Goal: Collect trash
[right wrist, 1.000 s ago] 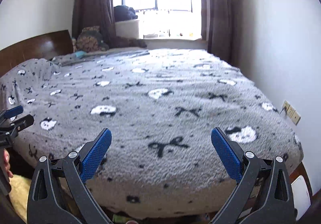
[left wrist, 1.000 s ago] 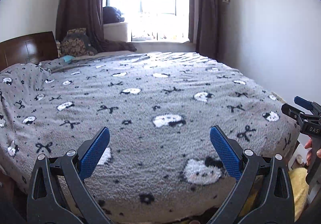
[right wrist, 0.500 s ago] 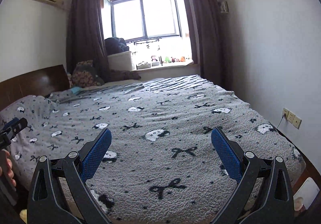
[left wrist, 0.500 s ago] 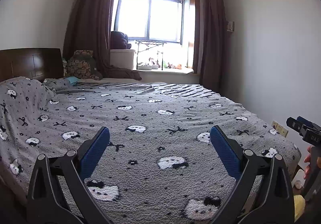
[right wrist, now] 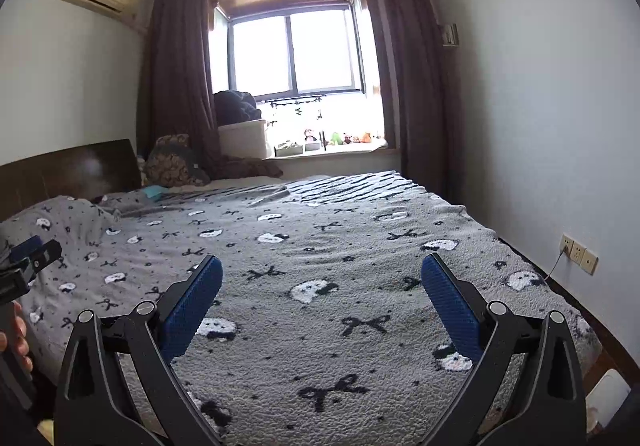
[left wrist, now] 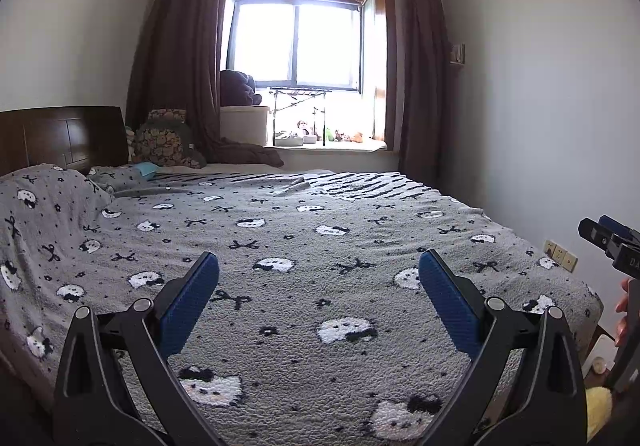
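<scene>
My left gripper (left wrist: 318, 266) is open and empty, held above the near end of a bed with a grey cat-and-bow blanket (left wrist: 304, 246). My right gripper (right wrist: 322, 268) is also open and empty over the same blanket (right wrist: 320, 246). The right gripper shows at the right edge of the left wrist view (left wrist: 608, 242); the left gripper shows at the left edge of the right wrist view (right wrist: 28, 258). I see no clear piece of trash on the bed. A small teal item (left wrist: 144, 167) lies near the pillows; I cannot tell what it is.
A dark wooden headboard (left wrist: 60, 138) stands at the left, with cushions (left wrist: 164, 142) beside it. A window sill (left wrist: 328, 142) with small items and a white box (left wrist: 244, 124) is at the back. The right wall has sockets (right wrist: 578, 252). A yellow object (left wrist: 598, 406) is low at the right.
Both grippers have tilted up and risen, so the view moved from the blanket's near edge to the whole room with window and ceiling. Both stayed open.
</scene>
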`<state>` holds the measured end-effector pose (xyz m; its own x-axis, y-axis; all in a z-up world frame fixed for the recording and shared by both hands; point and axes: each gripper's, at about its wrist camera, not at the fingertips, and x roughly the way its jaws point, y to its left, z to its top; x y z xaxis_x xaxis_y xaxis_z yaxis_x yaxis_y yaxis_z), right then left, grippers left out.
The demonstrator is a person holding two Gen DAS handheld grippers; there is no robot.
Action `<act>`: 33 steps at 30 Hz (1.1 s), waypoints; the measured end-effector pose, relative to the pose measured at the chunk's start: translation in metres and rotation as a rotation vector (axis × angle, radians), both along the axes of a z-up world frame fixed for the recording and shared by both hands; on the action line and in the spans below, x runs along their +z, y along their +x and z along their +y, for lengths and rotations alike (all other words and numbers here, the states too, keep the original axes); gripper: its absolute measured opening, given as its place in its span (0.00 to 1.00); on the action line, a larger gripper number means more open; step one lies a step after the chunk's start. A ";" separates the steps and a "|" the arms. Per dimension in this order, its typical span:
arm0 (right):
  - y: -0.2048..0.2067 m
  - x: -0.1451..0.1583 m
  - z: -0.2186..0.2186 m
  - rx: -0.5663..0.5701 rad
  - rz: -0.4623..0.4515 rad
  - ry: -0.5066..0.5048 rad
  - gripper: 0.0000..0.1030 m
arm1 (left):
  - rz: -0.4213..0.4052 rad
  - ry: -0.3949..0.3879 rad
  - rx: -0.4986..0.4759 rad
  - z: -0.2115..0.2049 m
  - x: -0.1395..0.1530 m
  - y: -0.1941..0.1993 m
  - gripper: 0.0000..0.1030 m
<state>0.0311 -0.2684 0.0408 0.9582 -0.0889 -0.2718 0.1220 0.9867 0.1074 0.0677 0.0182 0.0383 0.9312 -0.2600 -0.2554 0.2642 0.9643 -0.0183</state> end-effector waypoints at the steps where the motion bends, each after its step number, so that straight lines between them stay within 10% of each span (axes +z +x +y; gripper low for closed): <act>1: 0.000 0.000 0.001 0.002 0.000 -0.001 0.97 | -0.002 0.001 0.000 0.000 0.001 0.000 0.92; 33: -0.002 0.010 0.012 0.033 -0.025 -0.012 0.97 | -0.020 0.015 -0.005 0.003 0.009 -0.010 0.92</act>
<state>0.0288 -0.2559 0.0510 0.9671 -0.0599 -0.2473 0.0866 0.9914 0.0984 0.0576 0.0211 0.0473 0.9349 -0.2612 -0.2405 0.2695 0.9630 0.0017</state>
